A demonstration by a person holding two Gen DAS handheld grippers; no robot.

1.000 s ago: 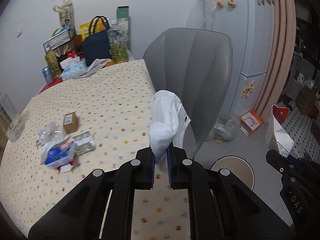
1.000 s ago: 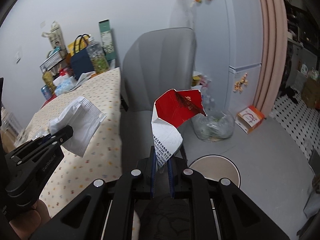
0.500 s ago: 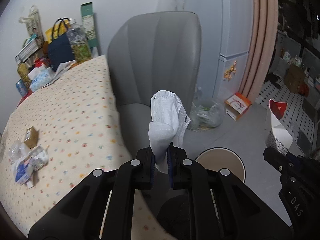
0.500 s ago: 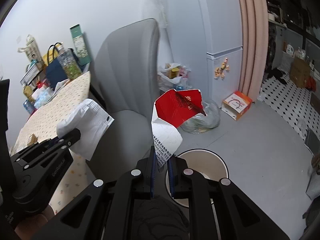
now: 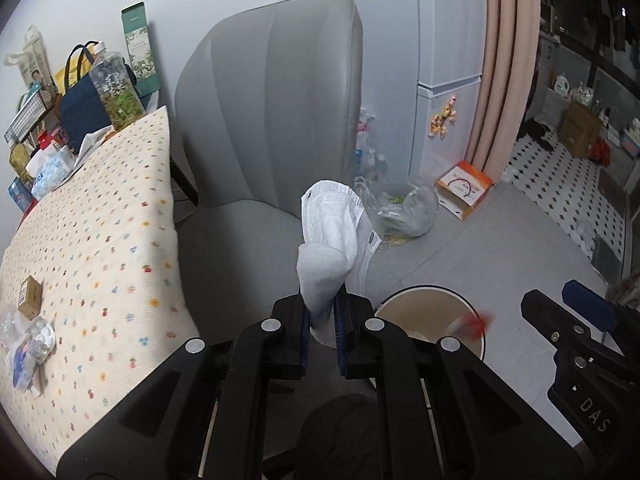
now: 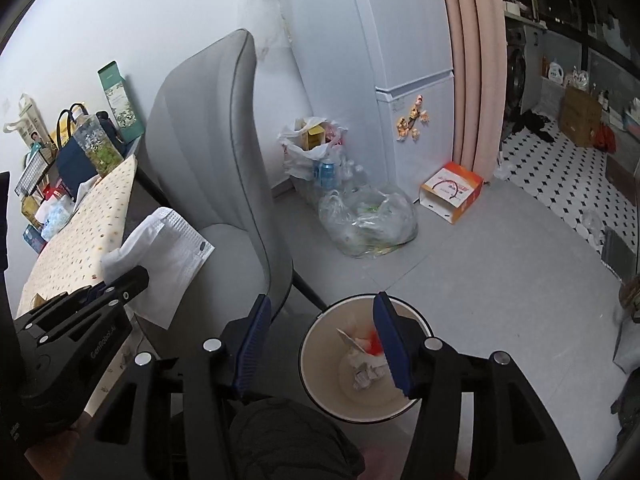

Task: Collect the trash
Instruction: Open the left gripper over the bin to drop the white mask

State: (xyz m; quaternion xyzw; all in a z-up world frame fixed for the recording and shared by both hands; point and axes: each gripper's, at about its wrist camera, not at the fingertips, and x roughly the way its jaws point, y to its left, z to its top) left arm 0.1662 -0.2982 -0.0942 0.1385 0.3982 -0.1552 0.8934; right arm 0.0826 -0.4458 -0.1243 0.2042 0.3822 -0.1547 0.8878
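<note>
Right gripper (image 6: 320,340) is seen with its blue pads spread apart, the jaws having just been opening, and nothing is pinched between them now; right below it the round cream trash bin (image 6: 316,336) is sat on the grey floor, and the red-and-white paper wrapper (image 6: 370,345) is caught blurred inside the bin's mouth, above some crumpled white scraps at the bottom; in the left wrist view the same wrapper (image 5: 474,322) shows up as a red smear by the far rim of the bin (image 5: 400,300). Left gripper (image 5: 322,330) is clamped narrow on a white perforated packet (image 5: 332,236) with a folded white tissue in front of it, both stuck up out of the pads; seen from the right wrist view, that packet (image 6: 172,248) is held up over the seat of the grey chair (image 6: 208,128), not over the bin. To the left, a table with a dotted cream cloth (image 5: 92,220) can be made out, with a small brown box (image 5: 30,296) and a few clear and blue wrappers (image 5: 28,352) left on it near the edge; by the fridge, a clear plastic bag of bottles (image 6: 368,220) and an orange-and-white carton (image 6: 452,192) are sat on the floor.
</note>
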